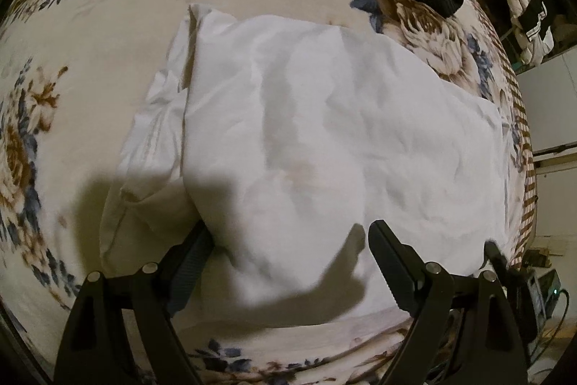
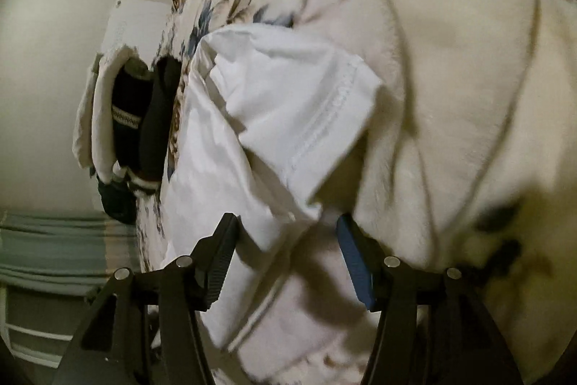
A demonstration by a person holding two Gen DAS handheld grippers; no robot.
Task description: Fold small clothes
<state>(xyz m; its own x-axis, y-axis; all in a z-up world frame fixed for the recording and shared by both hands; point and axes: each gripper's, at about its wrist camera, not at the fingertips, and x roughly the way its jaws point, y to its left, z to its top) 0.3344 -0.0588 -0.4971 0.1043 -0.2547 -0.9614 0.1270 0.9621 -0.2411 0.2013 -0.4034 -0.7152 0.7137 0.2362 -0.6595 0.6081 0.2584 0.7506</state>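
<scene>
Right wrist view, white shirt [image 2: 288, 118] between open right gripper [image 2: 288, 255] fingers

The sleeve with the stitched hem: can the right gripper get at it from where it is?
Probably yes. The right gripper is open, the sleeve of the white shirt lies just ahead of its fingertips, and nothing sits between them.

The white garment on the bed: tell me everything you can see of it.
The white garment is thin, creased cotton-like fabric, lying partly folded on the floral blanket. A short sleeve with a double-stitched hem is turned over the body. Its near edge lies between the open left gripper fingers; a folded corner sits between the open right gripper fingers.
</scene>
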